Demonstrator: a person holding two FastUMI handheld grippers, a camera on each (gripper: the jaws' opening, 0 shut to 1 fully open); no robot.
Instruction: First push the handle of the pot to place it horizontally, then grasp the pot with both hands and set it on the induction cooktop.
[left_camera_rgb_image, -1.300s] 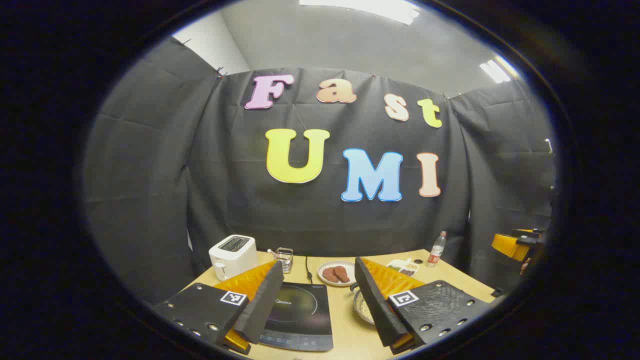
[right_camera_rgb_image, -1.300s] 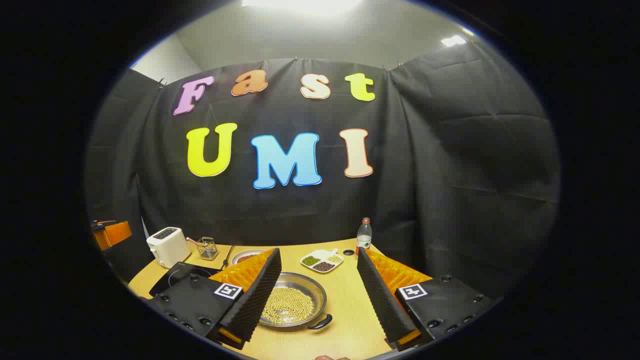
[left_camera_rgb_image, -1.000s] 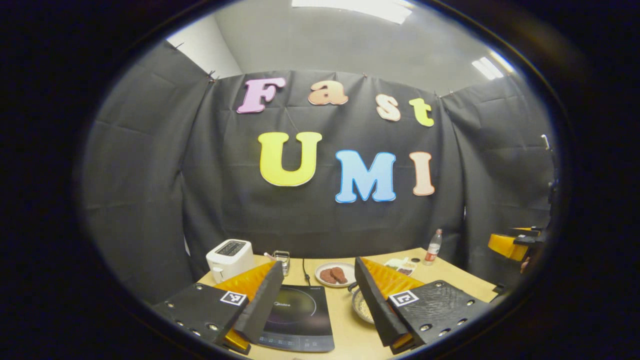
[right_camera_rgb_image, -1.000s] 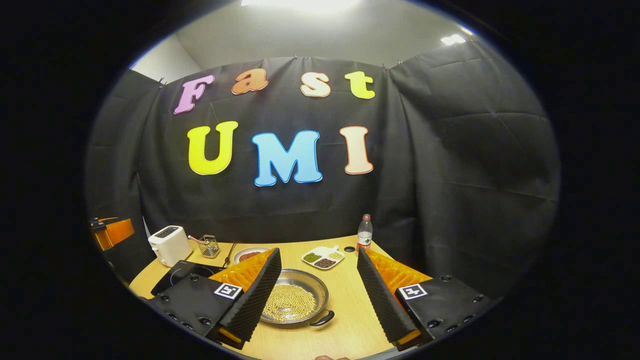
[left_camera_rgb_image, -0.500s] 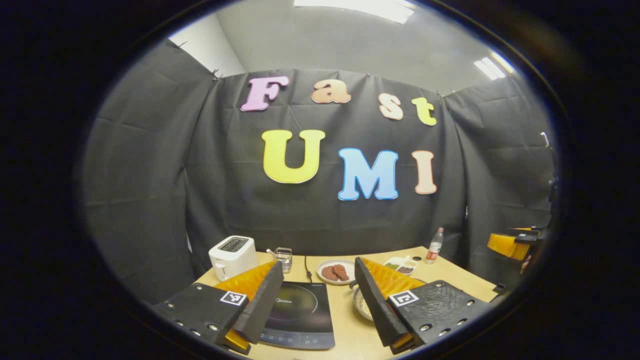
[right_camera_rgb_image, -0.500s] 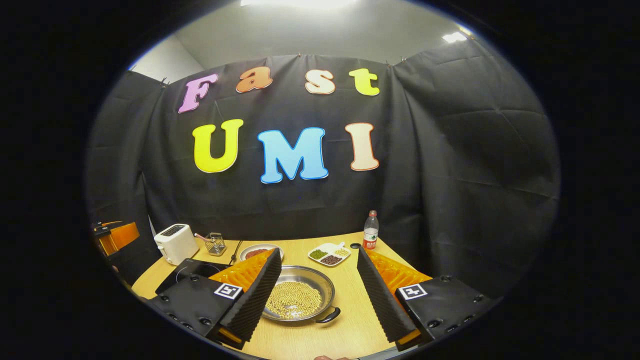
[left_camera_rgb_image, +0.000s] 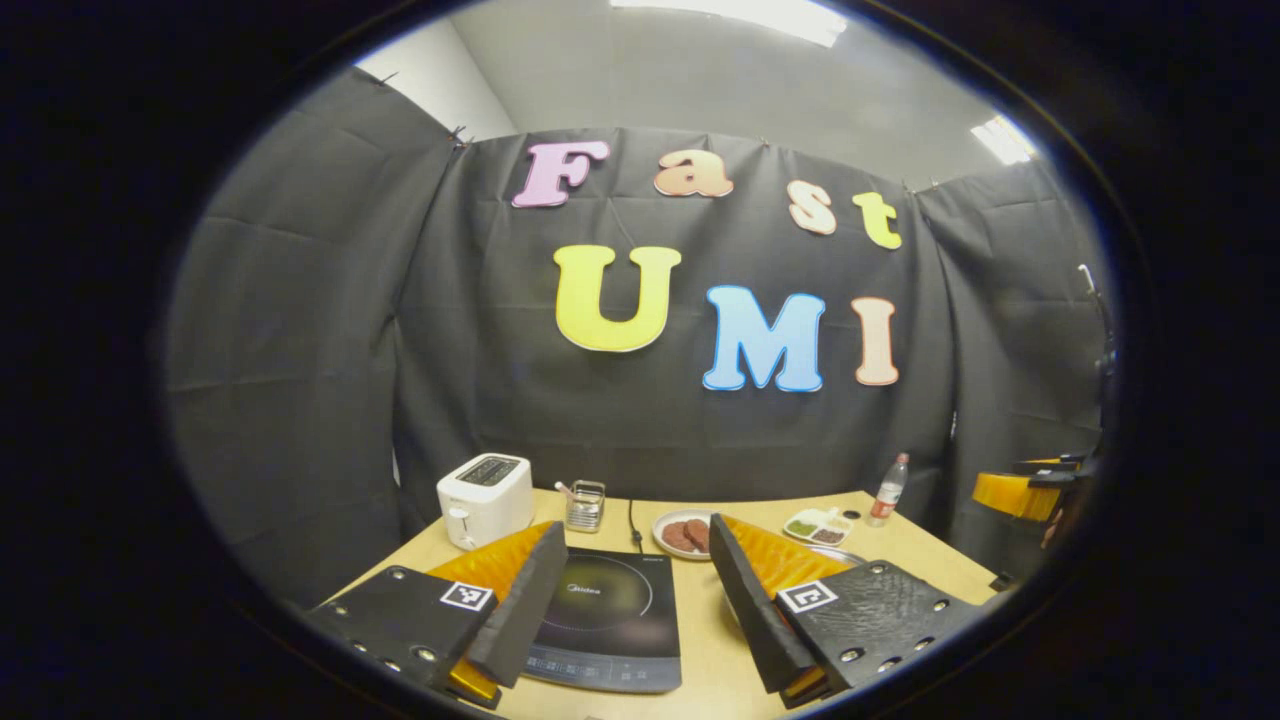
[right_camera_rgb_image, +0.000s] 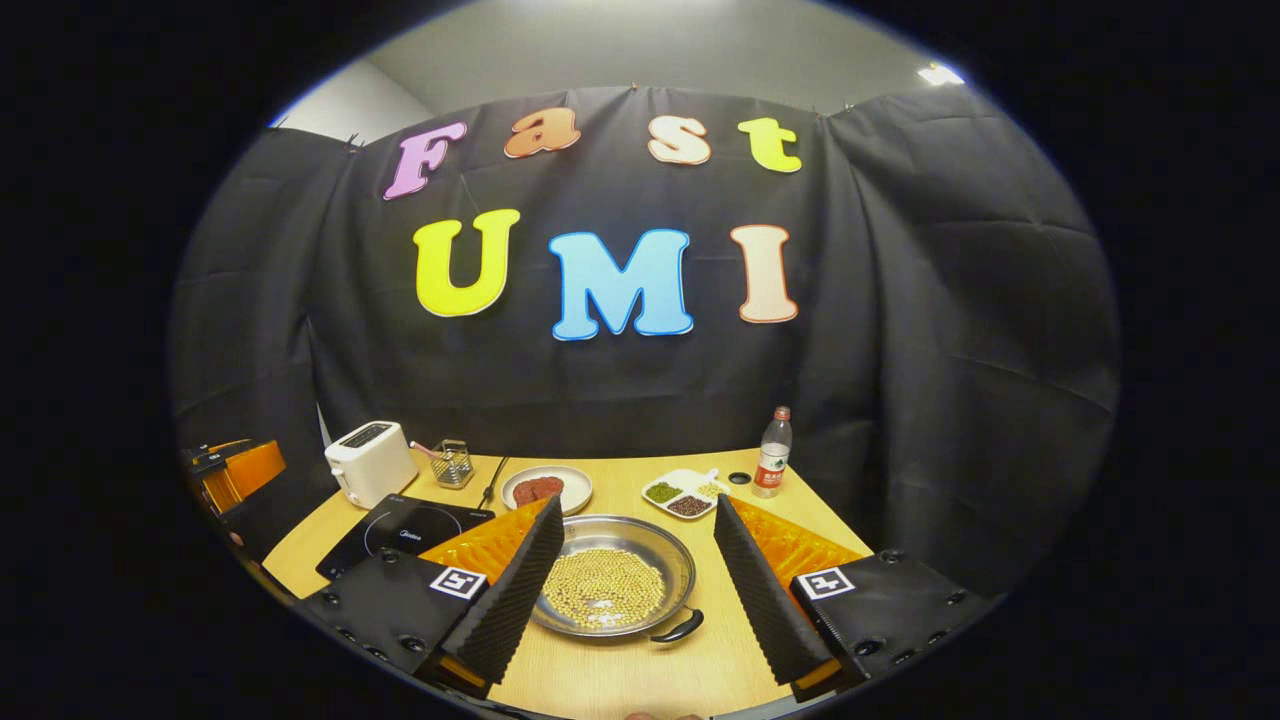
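1. The pot (right_camera_rgb_image: 612, 588) sits on the table (right_camera_rgb_image: 640, 680), with beans (right_camera_rgb_image: 603, 587) in it.
2. The cooktop (right_camera_rgb_image: 405, 533) is left of the pot.
3. The toaster (right_camera_rgb_image: 370, 463) is behind the cooktop.
4. The bottle (right_camera_rgb_image: 771, 466) stands far back, right.

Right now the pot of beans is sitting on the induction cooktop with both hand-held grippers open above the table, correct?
Not quite. In the right gripper view the pot sits on the bare table, to the right of the induction cooktop, not on it. Both the right hand-held gripper and the left hand-held gripper are open.
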